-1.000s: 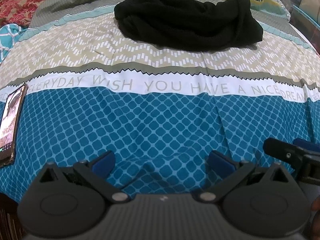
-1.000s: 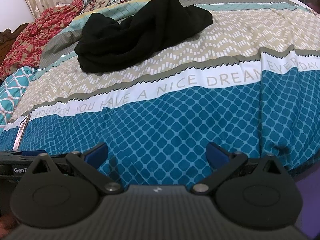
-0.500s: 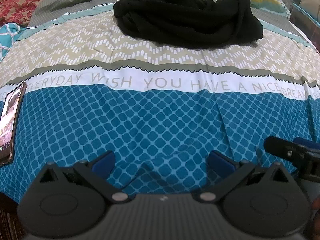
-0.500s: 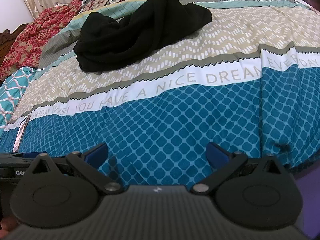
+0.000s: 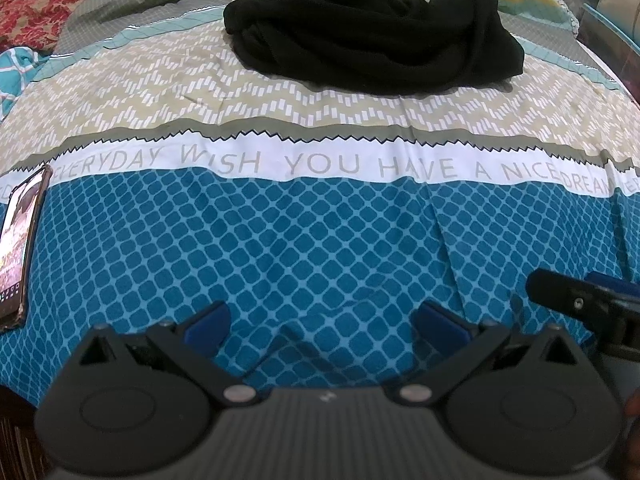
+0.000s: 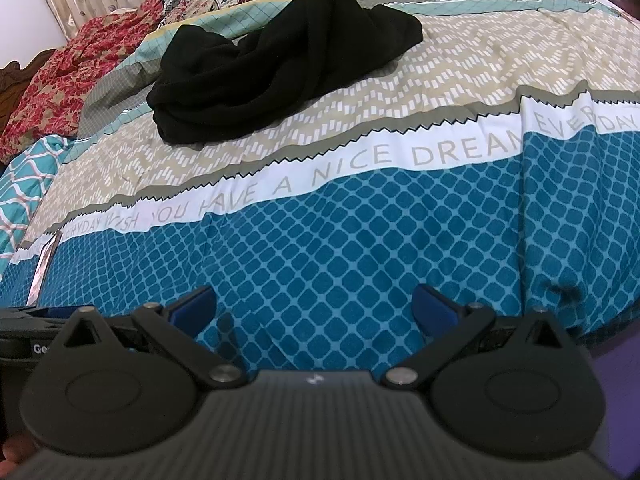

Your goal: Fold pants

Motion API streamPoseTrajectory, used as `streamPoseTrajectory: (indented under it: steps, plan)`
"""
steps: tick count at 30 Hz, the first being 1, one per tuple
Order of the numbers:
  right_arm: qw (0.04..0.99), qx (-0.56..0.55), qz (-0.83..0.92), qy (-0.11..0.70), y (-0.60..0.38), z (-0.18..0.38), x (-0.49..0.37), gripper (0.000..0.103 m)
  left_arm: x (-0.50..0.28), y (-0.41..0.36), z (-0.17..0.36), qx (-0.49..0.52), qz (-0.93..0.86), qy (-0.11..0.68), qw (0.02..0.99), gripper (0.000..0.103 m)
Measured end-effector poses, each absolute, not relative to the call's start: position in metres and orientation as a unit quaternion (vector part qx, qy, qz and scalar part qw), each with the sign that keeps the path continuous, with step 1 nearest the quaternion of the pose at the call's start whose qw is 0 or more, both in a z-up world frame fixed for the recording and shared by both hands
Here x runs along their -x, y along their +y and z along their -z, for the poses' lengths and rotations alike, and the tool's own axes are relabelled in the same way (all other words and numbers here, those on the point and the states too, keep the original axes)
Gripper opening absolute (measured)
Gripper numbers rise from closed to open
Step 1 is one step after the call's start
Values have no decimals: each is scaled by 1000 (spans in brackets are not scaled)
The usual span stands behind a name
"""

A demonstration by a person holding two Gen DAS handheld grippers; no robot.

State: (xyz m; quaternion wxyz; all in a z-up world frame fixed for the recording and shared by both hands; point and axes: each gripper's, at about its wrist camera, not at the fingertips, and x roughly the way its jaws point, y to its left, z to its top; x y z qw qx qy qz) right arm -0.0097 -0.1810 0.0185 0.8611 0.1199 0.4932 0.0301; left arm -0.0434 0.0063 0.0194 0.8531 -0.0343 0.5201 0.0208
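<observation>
Pants (image 5: pixel 372 28): black, soft knit, lying in a twisted, crumpled heap on the beige chevron band of the bedsheet (image 5: pixel 320 248), toward the far side of the bed. No waistband or leg opening can be picked out from either view.

Left gripper (image 5: pixel 322 322): blue pads spread wide, nothing between them, low over the blue lattice part of the sheet, well apart from the pants.

Right gripper (image 6: pixel 314 306): likewise spread and empty, over the same blue area, just beside the left one; the heap lies ahead and to its left.

Phone (image 5: pixel 18 248): face up at the left edge of the bed, screen lit, near the left gripper's side.

Floral quilt (image 6: pixel 72 68): bunched beyond the pants at the head of the bed.

Risks, as judged: a pinch into the heap may take several layers at once, since the folds are tangled, and drag the garment up knotted. A low reach could also catch the bedsheet. A sweep to the left could knock the phone off.
</observation>
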Motion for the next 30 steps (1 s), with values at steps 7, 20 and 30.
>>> streamPoseTrajectory:
  steps: [7, 20, 30]
  plan:
    - [863, -120, -30, 489, -181, -21, 11, 103, 44, 4, -24, 31, -21, 520, 854, 103]
    - [869, -119, -31, 480, -181, -25, 12, 103, 47, 2, -34, 13, -36, 499, 866, 103]
    - [874, -120, -26, 470, -184, -30, 11, 103, 47, 0, -45, -5, -49, 476, 878, 103]
